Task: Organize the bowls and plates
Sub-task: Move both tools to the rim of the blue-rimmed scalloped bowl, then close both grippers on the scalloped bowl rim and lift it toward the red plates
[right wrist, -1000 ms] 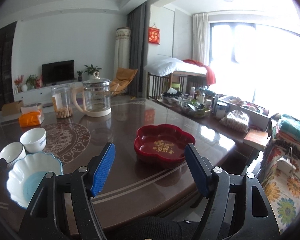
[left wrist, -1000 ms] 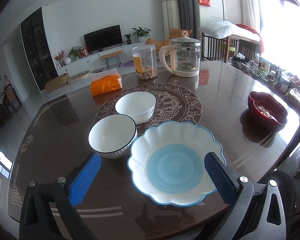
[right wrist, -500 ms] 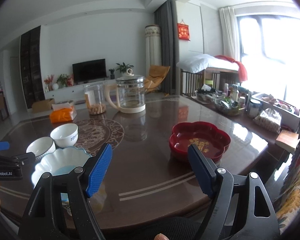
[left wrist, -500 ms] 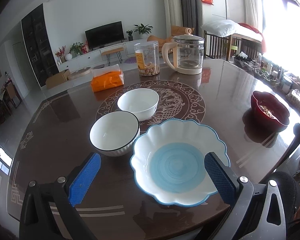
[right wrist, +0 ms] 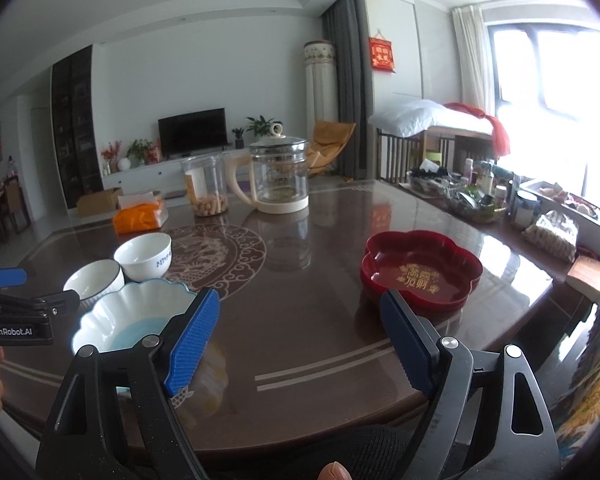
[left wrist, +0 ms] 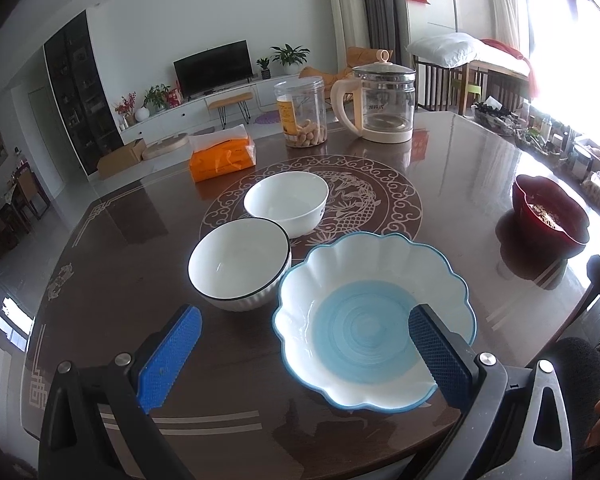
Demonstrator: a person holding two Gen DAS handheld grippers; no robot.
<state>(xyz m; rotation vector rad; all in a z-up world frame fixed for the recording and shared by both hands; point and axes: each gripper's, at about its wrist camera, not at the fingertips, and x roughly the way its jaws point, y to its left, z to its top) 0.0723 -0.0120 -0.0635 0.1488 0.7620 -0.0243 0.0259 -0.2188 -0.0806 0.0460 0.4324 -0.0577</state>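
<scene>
Meanwhile, at a dark glossy tabletop, a person starts sorting crockery with a hand-held tool in each hand. The left tool hangs wide open over the near edge, its right pad in front of the scalloped blue-centred plate and its left pad over bare wood, pressing on nothing. The right tool is empty, jaws opening, aimed between that plate and the red lobed dish, which sits well apart at the far right. Judged from this layout, the step in hand is a first pick, likely the blue plate: it would go best by sliding one pad under the fluted rim and closing on the wall, lifting level so it clears the black-rimmed bowl touching or just beside its left edge. Count: two white bowls, the black-rimmed one and a plain white bowl just behind it; one blue plate; one red dish. Beyond stand one glass kettle, one clear jar and one orange tissue pack.
</scene>
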